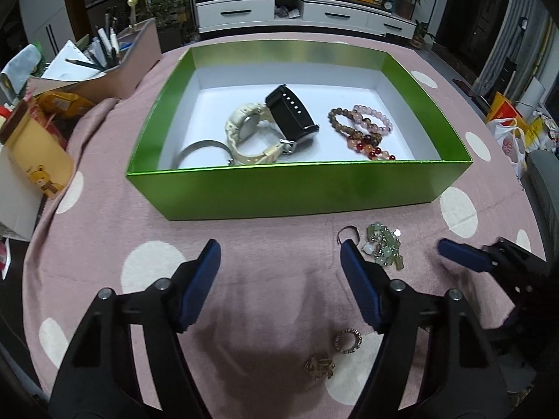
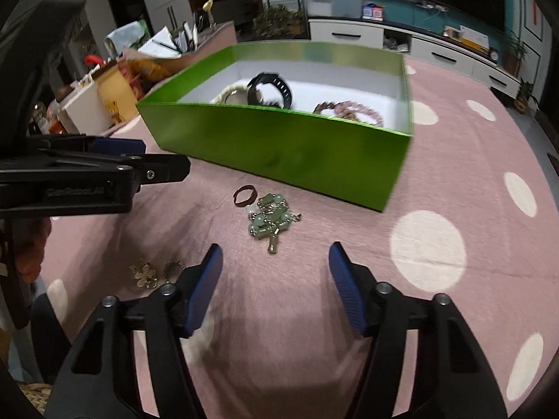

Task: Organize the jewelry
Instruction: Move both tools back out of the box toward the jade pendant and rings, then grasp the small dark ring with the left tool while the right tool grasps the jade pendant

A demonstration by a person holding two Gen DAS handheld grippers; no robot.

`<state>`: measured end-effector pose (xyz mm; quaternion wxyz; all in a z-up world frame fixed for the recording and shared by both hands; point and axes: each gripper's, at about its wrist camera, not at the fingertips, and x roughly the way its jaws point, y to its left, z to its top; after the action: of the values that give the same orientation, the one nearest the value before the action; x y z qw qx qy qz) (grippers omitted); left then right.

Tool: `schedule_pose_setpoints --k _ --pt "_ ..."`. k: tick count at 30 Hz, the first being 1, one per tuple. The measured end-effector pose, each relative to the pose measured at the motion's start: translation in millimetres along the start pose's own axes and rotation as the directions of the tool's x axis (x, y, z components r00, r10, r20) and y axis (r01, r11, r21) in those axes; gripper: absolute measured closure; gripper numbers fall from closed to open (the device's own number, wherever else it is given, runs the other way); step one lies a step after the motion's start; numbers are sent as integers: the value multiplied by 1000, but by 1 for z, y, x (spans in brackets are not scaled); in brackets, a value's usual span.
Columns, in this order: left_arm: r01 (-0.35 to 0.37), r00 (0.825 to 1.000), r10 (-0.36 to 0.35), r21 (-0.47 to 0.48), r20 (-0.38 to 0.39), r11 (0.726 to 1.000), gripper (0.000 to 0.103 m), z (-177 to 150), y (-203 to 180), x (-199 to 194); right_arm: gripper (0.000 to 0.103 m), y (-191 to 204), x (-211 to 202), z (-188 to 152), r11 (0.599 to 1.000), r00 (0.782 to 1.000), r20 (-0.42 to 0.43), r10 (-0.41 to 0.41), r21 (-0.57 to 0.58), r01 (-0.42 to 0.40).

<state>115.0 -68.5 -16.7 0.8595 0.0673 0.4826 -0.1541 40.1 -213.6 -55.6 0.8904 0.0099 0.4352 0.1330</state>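
Covering the table, a pink cloth with white dots (image 1: 279,300) carries everything; on it stands the green box (image 1: 297,188), open-topped, already holding a cream watch (image 1: 249,132), a black watch (image 1: 291,117), a steel bangle (image 1: 202,150) and several bead bracelets (image 1: 363,129). Both tools hover low over the cloth on the near side of the box: the left gripper (image 1: 281,272) with its jaws spread wide and nothing between them, the right gripper (image 2: 276,272) likewise spread and empty, aimed at the loose pieces. Still outside the box, just before its front wall, lies the green bead necklace (image 2: 274,220), heaped in a tangle with a small pendant trailing toward the camera; beside it, apart from the heap, sits a dark ring (image 2: 243,195). Nearer the left tool lie a gold brooch (image 1: 319,365) and a studded ring (image 1: 347,340), close together. The necklace is probably light, limp and slippery, its thread perhaps fragile; a pinch across the densest part of the heap would likely lift most strands at once, whereas the pendant alone might let beads dangle and snag the box rim.
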Motion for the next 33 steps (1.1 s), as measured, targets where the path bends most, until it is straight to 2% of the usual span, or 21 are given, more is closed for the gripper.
schedule_pose_setpoints --k 6,8,10,13,19,25,27,30,33 --pt "31 999 -31 16 -13 999 38 0 0 11 62 7 20 9 999 1000 -13 -9 -53 8" --pt "38 999 -38 24 -18 999 40 0 -1 14 71 9 24 12 997 1000 -7 -27 -72 27" --pt "46 999 -45 37 -24 998 40 0 -4 18 74 9 25 13 996 1000 -2 -31 -78 31" --pt "59 998 -57 61 -31 996 43 1 -12 22 75 7 24 11 996 999 6 -51 -79 52" --pt "84 996 -79 131 -46 988 47 0 -33 33 75 -17 11 1 998 998 20 -61 17 60" --pt "100 993 -88 172 -80 980 63 2 -49 50 76 -41 -5 -7 993 996 42 -76 95 72" --pt "94 994 -82 188 -68 978 66 2 -53 51 76 -44 -8 -8 992 996 49 -78 107 73" --pt "95 995 -85 196 -60 976 79 3 -56 52 76 -48 -12 -9 990 995 63 -76 123 68" --pt "98 995 -89 209 -50 973 84 0 -58 51 76 -49 -14 -9 990 995 70 -72 128 63"
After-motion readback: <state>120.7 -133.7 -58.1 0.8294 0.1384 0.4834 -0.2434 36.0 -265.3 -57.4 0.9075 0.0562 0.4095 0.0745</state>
